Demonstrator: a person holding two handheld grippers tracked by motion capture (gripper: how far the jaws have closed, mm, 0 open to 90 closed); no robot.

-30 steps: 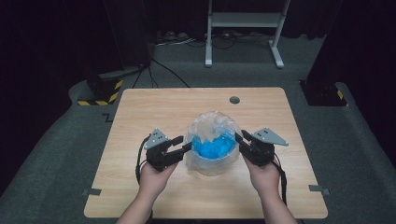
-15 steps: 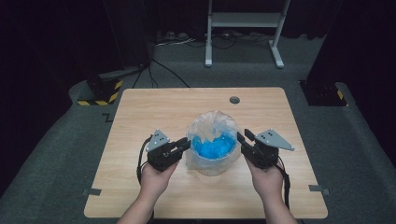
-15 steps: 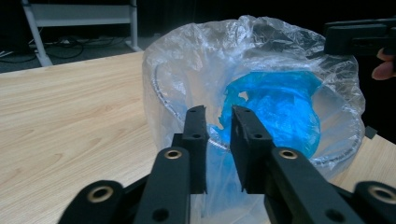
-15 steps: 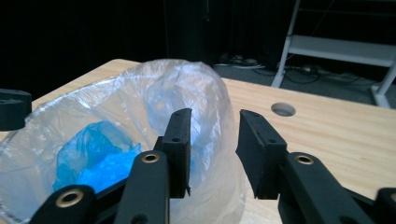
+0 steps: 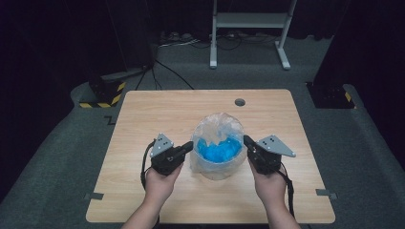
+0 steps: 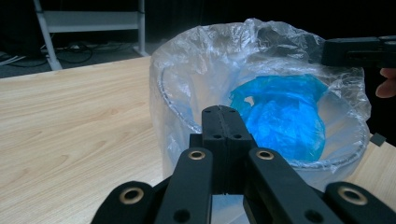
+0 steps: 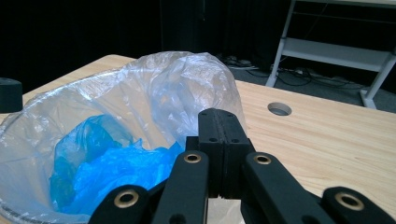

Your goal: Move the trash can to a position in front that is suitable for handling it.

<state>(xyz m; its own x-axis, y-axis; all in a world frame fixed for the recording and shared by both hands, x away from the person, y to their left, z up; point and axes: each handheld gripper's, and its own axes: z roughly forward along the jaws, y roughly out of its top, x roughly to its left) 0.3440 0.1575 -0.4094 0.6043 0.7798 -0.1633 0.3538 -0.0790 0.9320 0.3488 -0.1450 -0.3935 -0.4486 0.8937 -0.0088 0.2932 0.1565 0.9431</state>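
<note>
**Little change: both grippers parked at the bin's rim**

Barely shifted since a second ago: both grippers holding much the same stations, left and right of the bin; right one perhaps drawn back slightly from the liner. Bin and its contents unmoved.

Largest first: pale wooden rectangular table (image 5: 143, 124), with a round cable hole (image 5: 239, 102) near its far edge. Beyond it, grey carpeted floor (image 5: 57, 143), a white metal frame stand (image 5: 248, 21), black cables (image 5: 167, 67) and a black block with yellow-and-black hazard stripes (image 5: 102, 93) off the table's far left corner.

Standing at the table's centre, toward the near half: round translucent bin lined with a clear crinkled plastic bag (image 5: 218, 125). Liner bunched up high at the far side, draped over the rim elsewhere. Lying inside on the bottom: crumpled bright blue plastic bag (image 5: 218, 149).

Left black two-jaw gripper (image 5: 187, 146), held in the person's left hand (image 5: 160, 183), pointing right at the bin's left rim; jaws pressed together with no gap, in the left gripper view tips against or just at the liner, contact hard to confirm. Right black two-jaw gripper (image 5: 247, 140), held in the right hand (image 5: 270, 183), pointing at the bin's right rim; jaws likewise closed flat together, nothing seen between them.
</note>
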